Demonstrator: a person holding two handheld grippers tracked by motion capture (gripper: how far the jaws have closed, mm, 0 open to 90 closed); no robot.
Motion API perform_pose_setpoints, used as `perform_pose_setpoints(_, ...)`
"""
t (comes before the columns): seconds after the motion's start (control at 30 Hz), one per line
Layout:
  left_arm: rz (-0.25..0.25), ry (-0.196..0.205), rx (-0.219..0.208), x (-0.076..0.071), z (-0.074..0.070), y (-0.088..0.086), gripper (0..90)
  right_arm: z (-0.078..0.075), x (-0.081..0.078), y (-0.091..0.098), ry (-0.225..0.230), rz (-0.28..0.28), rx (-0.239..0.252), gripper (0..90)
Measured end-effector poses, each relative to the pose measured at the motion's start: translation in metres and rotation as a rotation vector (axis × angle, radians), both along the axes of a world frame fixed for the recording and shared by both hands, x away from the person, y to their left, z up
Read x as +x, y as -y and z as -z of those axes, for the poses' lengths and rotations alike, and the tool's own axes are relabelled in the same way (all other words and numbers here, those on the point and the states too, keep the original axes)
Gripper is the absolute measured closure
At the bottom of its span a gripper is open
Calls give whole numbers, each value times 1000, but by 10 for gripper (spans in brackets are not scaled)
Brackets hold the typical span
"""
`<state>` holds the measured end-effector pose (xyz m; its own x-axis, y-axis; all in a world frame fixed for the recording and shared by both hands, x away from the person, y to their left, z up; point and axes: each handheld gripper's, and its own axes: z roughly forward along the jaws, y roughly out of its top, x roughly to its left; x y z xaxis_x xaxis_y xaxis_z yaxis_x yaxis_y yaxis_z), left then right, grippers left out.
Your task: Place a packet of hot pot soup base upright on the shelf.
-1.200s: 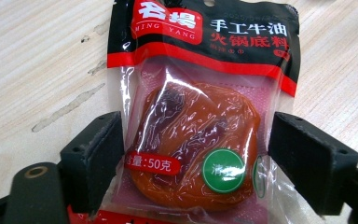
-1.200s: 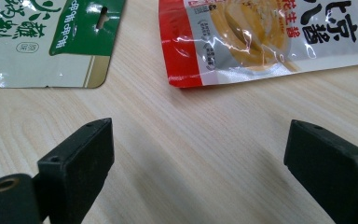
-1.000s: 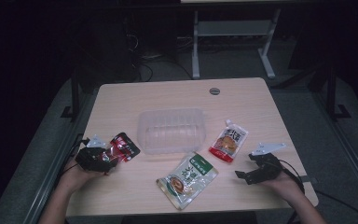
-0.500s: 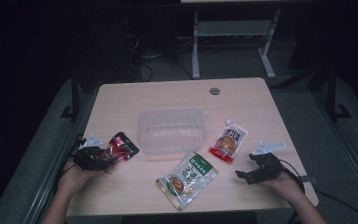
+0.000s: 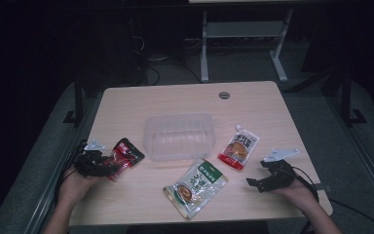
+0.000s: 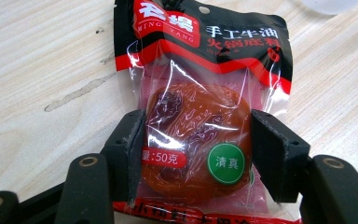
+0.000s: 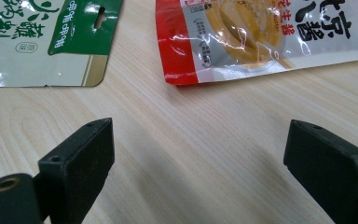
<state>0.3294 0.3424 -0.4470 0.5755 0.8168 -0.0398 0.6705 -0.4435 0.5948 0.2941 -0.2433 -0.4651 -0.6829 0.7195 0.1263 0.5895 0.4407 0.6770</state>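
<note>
A red and black sauce packet [image 6: 205, 70] with a clear window lies on the wooden table [image 5: 126, 102] at the near left [image 5: 129, 153]. My left gripper [image 6: 198, 140] has it between its jaws, which have just been closing. Both pads [image 6: 129, 144] now press on the packet's bulging sides. From above, this gripper [image 5: 104, 165] lies low on the table, pointing right. My right gripper [image 5: 253, 184] rests near the table's right front, pointing left. Its jaws stand wide over bare wood [image 7: 198, 158] with nothing between them.
A clear plastic container [image 5: 177, 136] stands at the table's middle. A green pouch [image 5: 196, 186] [image 7: 42, 37] lies in front of it. A red and white spouted pouch [image 5: 238, 147] [image 7: 270, 32] lies just beyond the right gripper. A round cable hole [image 5: 224, 94] sits at the far edge.
The left gripper's jaws have drawn in on the packet. Neither hand has shifted, and the pouches and container lie as before.
</note>
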Motion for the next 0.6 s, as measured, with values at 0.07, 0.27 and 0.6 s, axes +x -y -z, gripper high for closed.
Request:
perform_pose_setpoints(0.07, 4, -2, 0, -1, -1, -1, 402, 0, 0, 0, 0, 1, 0, 79)
perform_pose_setpoints(0.27, -4, 7, -36, -5, -10, -4, 405, 0, 0, 0, 0, 0, 0, 79)
perform_pose_setpoints(0.6, 0, 34, -75, -16, -33, -7, 406, 0, 0, 1, 1, 1, 1, 79)
